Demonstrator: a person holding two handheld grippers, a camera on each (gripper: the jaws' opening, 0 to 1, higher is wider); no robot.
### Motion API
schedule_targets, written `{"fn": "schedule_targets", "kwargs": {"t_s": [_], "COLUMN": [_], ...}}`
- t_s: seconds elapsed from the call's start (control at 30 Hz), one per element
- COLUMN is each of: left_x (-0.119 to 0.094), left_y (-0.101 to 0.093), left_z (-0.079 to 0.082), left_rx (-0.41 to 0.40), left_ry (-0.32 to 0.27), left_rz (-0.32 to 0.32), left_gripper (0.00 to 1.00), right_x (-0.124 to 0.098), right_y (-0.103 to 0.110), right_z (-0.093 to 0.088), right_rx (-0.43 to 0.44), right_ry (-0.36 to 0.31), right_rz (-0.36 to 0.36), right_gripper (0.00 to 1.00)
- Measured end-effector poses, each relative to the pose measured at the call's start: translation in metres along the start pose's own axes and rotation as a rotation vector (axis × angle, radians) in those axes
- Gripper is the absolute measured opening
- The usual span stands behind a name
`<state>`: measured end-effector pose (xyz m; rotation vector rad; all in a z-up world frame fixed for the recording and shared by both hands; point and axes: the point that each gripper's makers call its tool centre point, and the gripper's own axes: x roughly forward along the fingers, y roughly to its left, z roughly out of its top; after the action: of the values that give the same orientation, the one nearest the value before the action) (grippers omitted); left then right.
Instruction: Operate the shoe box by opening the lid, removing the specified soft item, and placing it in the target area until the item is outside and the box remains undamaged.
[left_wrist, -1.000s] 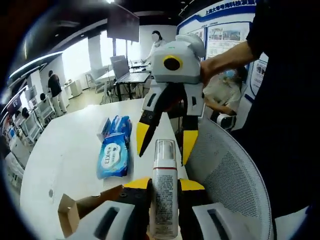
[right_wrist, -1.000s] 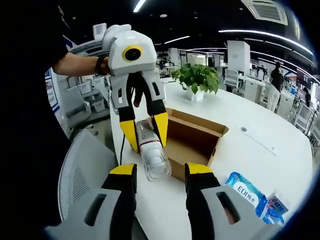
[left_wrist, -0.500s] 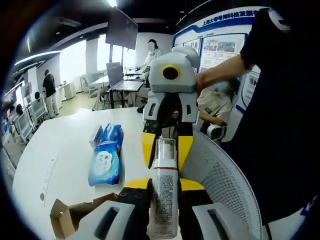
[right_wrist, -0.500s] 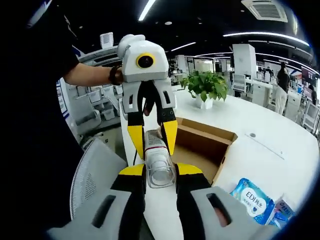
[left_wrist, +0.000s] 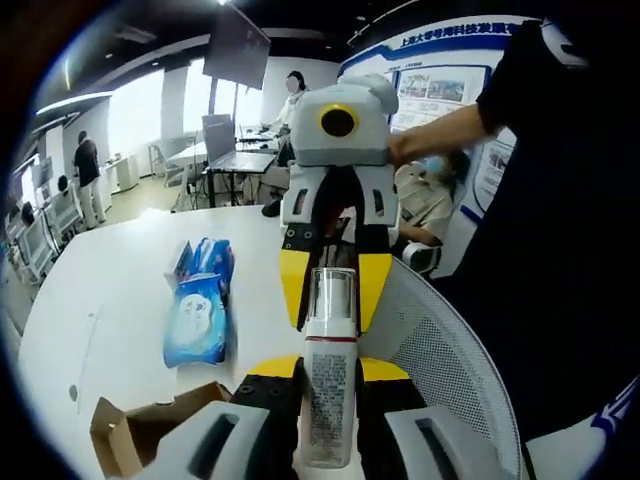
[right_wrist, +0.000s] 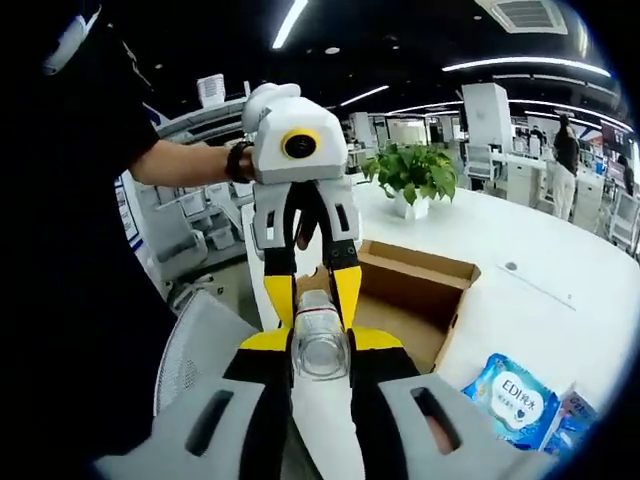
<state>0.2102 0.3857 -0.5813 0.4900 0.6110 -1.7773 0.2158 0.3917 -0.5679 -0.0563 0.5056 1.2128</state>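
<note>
Item: spray bottle (left_wrist: 327, 385), out of open shoe box (right_wrist: 405, 300), held end-to-end above table edge w/ my left gripper (left_wrist: 328, 368) & right gripper (right_wrist: 320, 340) both clamped on it, prob. a hand-over.

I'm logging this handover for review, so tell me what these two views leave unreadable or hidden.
- Small print on the white-labelled clear bottle: too small, left gripper view.
- Floor of the open brown cardboard box: partly hidden by the left gripper and the bottle, right gripper view.
- Blue wet-wipe pack: partly cut off by the rim, right gripper view.
- Box contents: cut off by the edge, left gripper view.
</note>
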Motion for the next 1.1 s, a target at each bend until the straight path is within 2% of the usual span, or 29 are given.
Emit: {"fn": "schedule_targets", "kwargs": {"t_s": [0.23,0.5,1.1], "left_x": [0.008,0.011,-0.001], "left_y": [0.004,0.003,0.012], "left_z": [-0.010,-0.019,-0.034], "left_rx": [-0.020,-0.049,-0.171], "left_ry": [0.019,0.024,-0.067], "left_rz": [0.002,0.003,0.129], "left_gripper": [0.21,0.22,0.26], "right_x": [0.005,0.003,-0.015], "right_y": [-0.004,-0.005,-0.017], "right_z": [-0.011,-0.017,-0.042], "right_rx": [0.039,0.126,0.190], "right_ry": [0.055,0.054,0.083], "right_rz": [-0.013,-0.010,-0.060], "right_gripper": [0.18,0.18,0.18]}}
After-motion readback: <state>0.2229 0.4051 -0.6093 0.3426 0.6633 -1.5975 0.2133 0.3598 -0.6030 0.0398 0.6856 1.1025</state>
